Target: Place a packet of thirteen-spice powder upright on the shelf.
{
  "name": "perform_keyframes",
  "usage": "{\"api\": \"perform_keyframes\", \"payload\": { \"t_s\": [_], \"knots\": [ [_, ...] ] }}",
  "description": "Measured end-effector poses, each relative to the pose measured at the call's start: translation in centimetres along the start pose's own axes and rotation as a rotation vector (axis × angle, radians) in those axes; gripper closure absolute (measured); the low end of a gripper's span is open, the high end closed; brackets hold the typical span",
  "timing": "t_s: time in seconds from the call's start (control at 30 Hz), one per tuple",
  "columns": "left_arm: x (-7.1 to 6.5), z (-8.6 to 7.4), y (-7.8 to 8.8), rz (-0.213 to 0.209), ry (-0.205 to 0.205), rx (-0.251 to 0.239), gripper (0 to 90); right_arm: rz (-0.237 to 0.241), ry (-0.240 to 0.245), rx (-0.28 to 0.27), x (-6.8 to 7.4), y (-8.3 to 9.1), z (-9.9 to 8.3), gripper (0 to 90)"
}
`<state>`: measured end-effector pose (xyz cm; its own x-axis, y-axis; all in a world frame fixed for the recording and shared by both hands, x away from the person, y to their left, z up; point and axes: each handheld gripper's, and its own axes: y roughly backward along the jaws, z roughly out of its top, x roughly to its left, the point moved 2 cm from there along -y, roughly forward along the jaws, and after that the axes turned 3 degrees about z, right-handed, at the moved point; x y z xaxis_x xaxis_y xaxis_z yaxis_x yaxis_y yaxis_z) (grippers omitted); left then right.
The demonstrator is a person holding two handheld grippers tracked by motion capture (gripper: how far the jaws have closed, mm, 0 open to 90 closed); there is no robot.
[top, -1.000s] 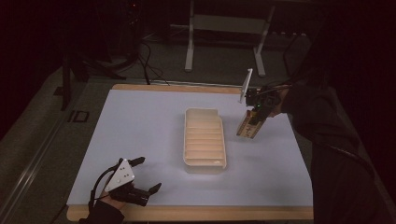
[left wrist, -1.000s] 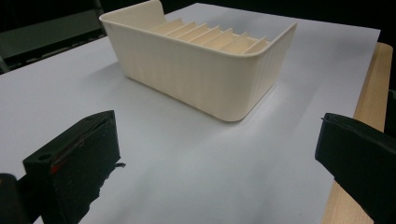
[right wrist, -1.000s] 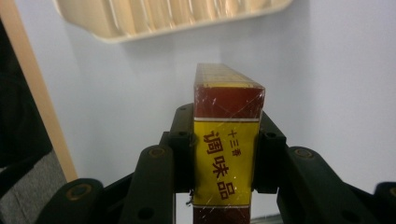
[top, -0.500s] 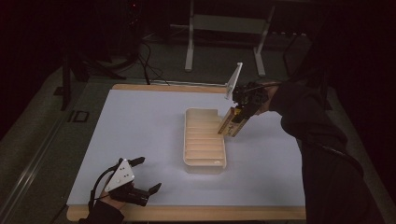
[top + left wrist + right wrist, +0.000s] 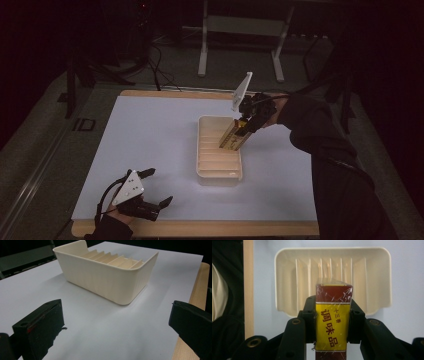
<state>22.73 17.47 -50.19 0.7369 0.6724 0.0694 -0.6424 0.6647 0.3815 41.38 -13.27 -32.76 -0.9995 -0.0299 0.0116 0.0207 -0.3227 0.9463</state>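
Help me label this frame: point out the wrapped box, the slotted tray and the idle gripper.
wrapped box [image 5: 332,322], right gripper view, yellow label face.
slotted tray [image 5: 219,179], high view, near end wall.
left gripper [image 5: 156,189], high view, gap between its open jaws.

Your right claw [image 5: 239,131] is clamped on a yellow and dark red box [image 5: 231,137], holding it tilted above the far end of the cream slotted tray [image 5: 218,172], which sits toward the right of the middle of the white surface [image 5: 150,145]. Your left claw [image 5: 157,189] rests near the surface's near left corner, jaws spread and empty, well apart from the tray.
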Motion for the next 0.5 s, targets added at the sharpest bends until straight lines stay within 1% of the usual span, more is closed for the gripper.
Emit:
{"api": "perform_keyframes", "payload": {
  "t_s": [0.23, 0.5],
  "knots": [
    [0.0, 0.0, 0.0, -0.001, -0.002, 0.000, 0.0, 0.023, 0.031, -0.028, 0.1, -1.5, 0.3, 67.7],
    [0.0, 0.0, 0.0, -0.004, -0.001, 0.000, 0.0, 0.044, 0.044, -0.060, -0.2, -2.8, 0.2, 67.6]
  ]
}}
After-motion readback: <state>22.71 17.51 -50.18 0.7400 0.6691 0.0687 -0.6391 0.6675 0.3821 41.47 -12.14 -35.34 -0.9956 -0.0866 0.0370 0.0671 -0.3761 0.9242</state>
